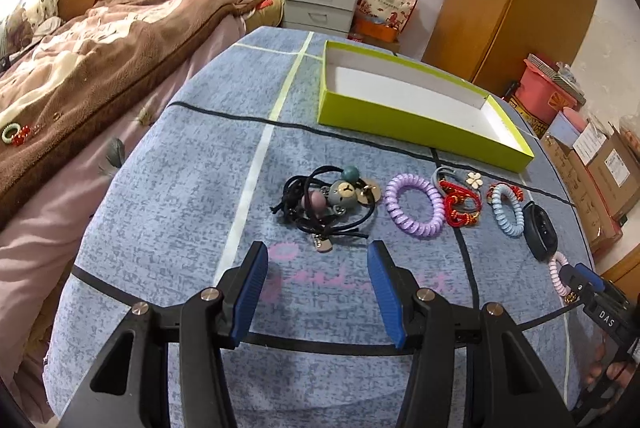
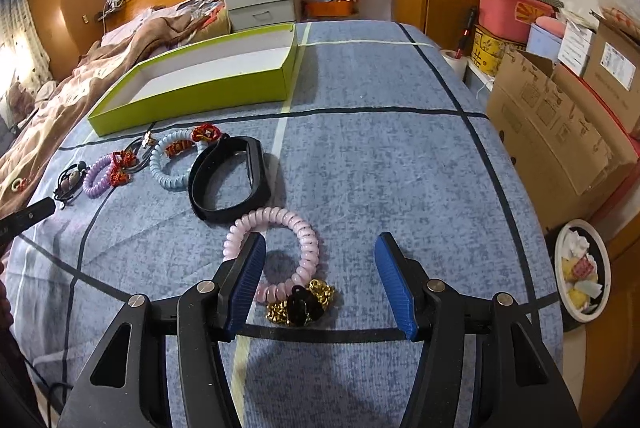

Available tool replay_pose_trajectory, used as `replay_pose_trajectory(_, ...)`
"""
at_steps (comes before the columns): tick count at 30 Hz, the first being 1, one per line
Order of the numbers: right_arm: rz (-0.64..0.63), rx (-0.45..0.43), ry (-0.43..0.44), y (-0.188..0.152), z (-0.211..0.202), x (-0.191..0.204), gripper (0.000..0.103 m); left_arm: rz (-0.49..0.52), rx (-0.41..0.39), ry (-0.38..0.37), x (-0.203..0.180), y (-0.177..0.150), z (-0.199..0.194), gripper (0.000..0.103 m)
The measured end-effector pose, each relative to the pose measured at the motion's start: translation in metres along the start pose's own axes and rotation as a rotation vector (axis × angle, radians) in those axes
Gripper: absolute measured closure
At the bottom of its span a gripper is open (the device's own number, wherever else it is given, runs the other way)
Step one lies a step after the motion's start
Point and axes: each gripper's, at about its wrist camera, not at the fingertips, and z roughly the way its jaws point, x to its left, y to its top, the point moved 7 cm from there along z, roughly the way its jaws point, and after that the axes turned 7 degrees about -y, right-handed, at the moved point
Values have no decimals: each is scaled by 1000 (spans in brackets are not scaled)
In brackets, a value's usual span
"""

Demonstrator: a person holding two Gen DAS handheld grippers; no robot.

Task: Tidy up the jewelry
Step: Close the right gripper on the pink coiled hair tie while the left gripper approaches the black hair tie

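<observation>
A green box [image 1: 404,126] with a white inside stands empty at the far side of the blue cloth; it also shows in the right wrist view [image 2: 192,96]. A row of jewelry lies in front of it: black hair ties with a bear charm [image 1: 332,202], a purple coil band [image 1: 414,205], red knots [image 1: 460,206], a blue coil band [image 1: 507,210], a black wristband [image 2: 228,180] and a pink coil band [image 2: 276,252] with a gold and black piece [image 2: 302,304]. My left gripper [image 1: 318,254] is open just short of the hair ties. My right gripper [image 2: 320,248] is open over the pink coil band.
A bed with a brown blanket [image 1: 100,40] runs along the left. Grey drawers [image 1: 320,4] stand behind the table. Cardboard boxes [image 2: 560,132] and a bowl of scraps [image 2: 582,270] sit to the right of the table edge.
</observation>
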Motion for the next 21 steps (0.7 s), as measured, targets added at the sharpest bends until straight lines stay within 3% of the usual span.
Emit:
replay_pose_trajectory(8, -67, 0, -33, 0, 1, 5, 93, -8, 11, -18, 6, 8, 5, 49)
replay_pose_trajectory(16, -10, -31, -14, 11, -7, 0, 94, -10, 28, -38, 10, 17, 11, 49)
replay_pose_trajectory(21, 19, -72, -3, 26, -16, -3, 93, -13, 7, -9, 23, 30, 8, 49)
